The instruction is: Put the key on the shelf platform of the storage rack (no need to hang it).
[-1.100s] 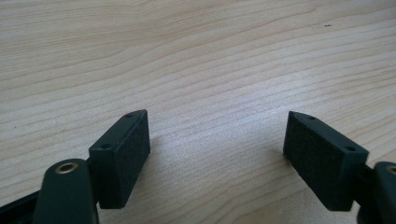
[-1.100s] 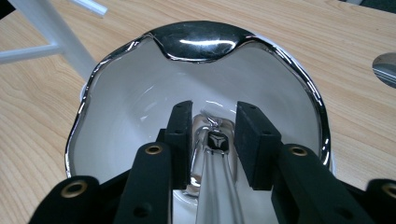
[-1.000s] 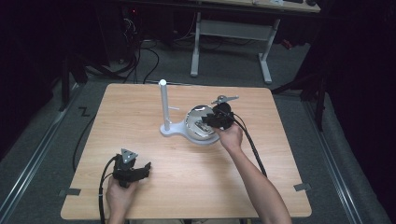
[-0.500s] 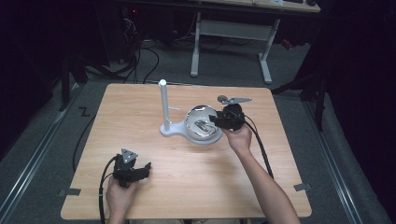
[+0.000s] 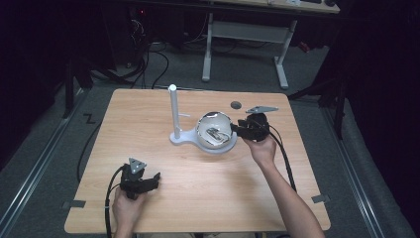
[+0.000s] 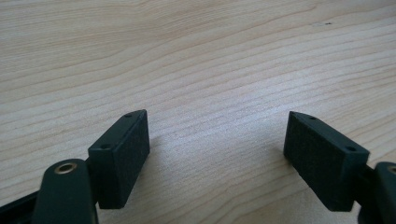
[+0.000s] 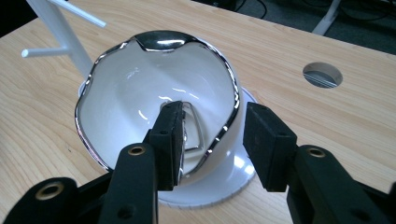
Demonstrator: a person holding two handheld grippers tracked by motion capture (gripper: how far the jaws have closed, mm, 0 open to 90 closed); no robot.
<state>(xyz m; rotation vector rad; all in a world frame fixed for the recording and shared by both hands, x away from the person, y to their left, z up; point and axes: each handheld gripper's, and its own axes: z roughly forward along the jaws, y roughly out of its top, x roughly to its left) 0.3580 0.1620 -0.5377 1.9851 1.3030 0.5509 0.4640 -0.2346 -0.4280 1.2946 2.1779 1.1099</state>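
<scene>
The glossy white ceramic bowl with a wavy silver rim [image 7: 159,107] sits on a white stand's round base [image 5: 218,146], mid-bench. The right hand-held gripper [image 7: 210,140] straddles its near wall; its jaws, just opening, stand apart, gripping nothing. Likely slippery and fragile: pinch the rim. The left hand-held gripper [image 6: 217,154] rests open, empty.

A white bowl [image 7: 140,93] with a chrome-edged, wavy rim is seen tilted on the round base of a white stand [image 5: 174,113], mid-worktop, mouth turned sideways.
</scene>
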